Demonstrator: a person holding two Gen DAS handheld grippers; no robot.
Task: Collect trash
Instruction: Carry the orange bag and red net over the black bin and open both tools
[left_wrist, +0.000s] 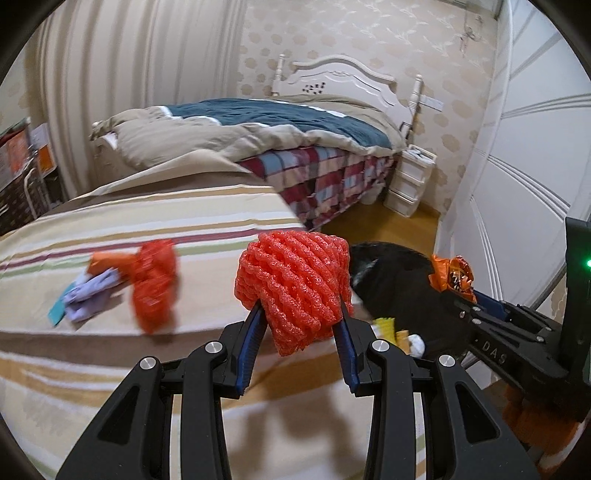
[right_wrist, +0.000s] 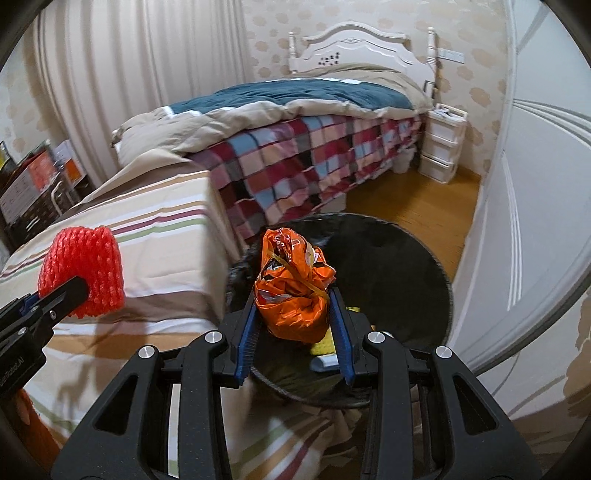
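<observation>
The right gripper (right_wrist: 294, 306) pinches a crumpled orange wrapper (right_wrist: 293, 291) between its jaws above the black bin (right_wrist: 391, 266).

Your left gripper (left_wrist: 301, 314) reaches forward toward twelve o'clock, blue-padded fingers (left_wrist: 255, 325) clamped on the red foam net (left_wrist: 291, 280). Your right gripper (right_wrist: 293, 321) sits at its three o'clock, level beside it, pointing the same way, fingers pinching the crumpled orange wrapper (right_wrist: 293, 288).

Red foam net (left_wrist: 293, 280) and crumpled orange wrapper (right_wrist: 293, 291) held aloft, seemingly over black bin (right_wrist: 406, 258)
</observation>
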